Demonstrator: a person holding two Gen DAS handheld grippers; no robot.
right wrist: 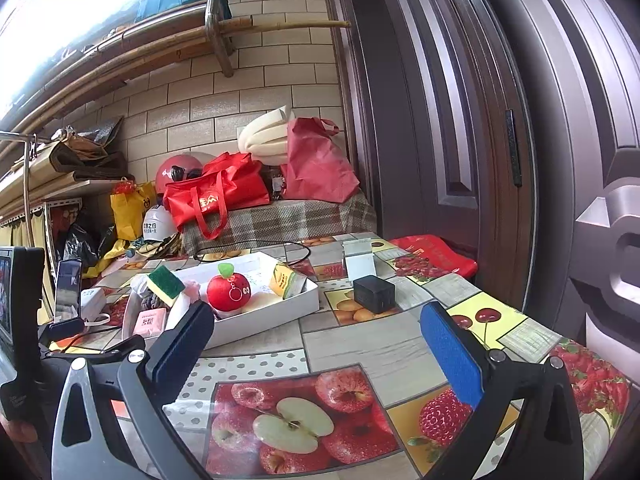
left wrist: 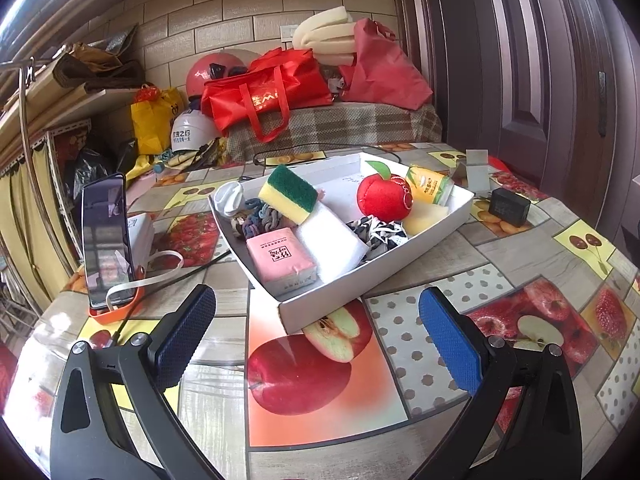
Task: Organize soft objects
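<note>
A white cardboard tray [left wrist: 440, 226] sits on the table and also shows in the right wrist view [right wrist: 272, 316]. In it lie a green-and-yellow sponge [left wrist: 288, 194], a red plush apple [left wrist: 384, 198], a pink tissue pack [left wrist: 280, 260], a white cloth [left wrist: 332, 242], a black-and-white scrunchie [left wrist: 376, 232], a yellow packet [left wrist: 430, 186], a white sock [left wrist: 229, 198] and a knitted blue-grey piece [left wrist: 262, 218]. My left gripper [left wrist: 316, 328] is open and empty, just short of the tray's near corner. My right gripper [right wrist: 316, 344] is open and empty, to the right of the tray's front.
A phone on an orange stand [left wrist: 106, 248] with a white cable stands left of the tray. A small black box [left wrist: 509, 206] and a folded grey card [left wrist: 476, 170] sit right of it. Red bags [left wrist: 272, 88] and helmets lie on a bench behind the table. A dark door [right wrist: 500, 120] stands at the right.
</note>
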